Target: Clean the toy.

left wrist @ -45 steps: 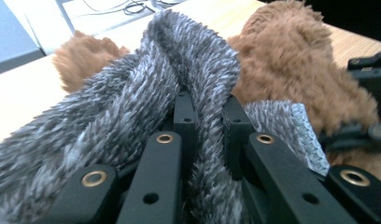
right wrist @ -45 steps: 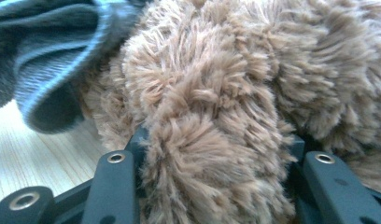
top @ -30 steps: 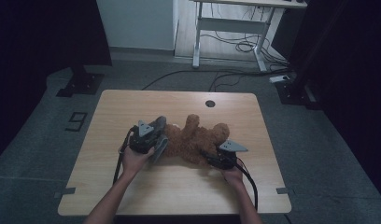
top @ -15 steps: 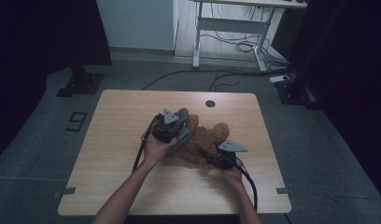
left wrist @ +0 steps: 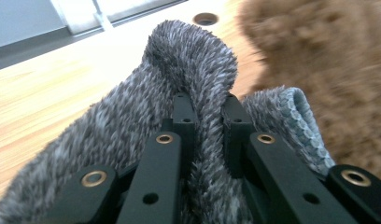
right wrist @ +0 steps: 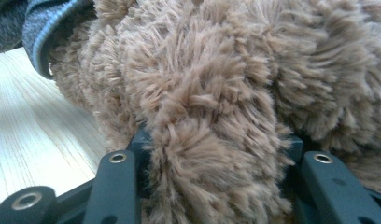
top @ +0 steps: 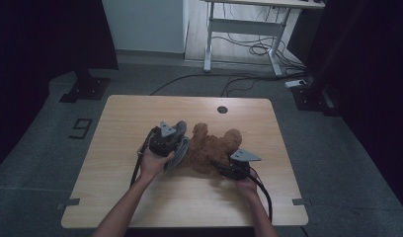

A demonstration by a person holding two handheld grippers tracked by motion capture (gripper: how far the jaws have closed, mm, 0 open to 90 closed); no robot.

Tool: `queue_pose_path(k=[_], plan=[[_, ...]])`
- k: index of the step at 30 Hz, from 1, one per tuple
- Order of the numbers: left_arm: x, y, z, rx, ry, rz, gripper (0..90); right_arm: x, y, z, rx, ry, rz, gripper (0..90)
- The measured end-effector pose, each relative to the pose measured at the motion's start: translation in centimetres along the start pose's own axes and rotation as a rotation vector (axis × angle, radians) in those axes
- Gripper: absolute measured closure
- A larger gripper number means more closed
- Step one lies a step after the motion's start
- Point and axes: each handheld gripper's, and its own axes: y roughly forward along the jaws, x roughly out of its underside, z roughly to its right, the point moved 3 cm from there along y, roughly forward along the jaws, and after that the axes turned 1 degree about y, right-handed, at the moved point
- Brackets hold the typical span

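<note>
Grey fuzzy cloth point(left wrist: 198, 84) is pinched tight between the jaws of my left gripper point(top: 176, 144), a fold standing up above them. My right gripper point(top: 224, 168) clamps a brown plush limb of the teddy bear point(top: 209, 145), which lies mid-table point(top: 140, 113), the cloth's ribbed edge touching its left side.

A floor marking point(top: 80, 128) left of the table reads "9".
</note>
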Motion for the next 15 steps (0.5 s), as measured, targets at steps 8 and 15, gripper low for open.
queue_pose_path(k=[8,15], plan=[[2.1,-1.0,-2.8,-0.036,-0.042,-0.037,79.7,0.1,-0.1,0.0,-0.011,-0.008,-0.003,50.0],[3.7,-1.8,-4.6,-0.029,-0.114,-0.056,79.9,0.1,-0.2,0.1,-0.009,0.001,-0.008,50.0]])
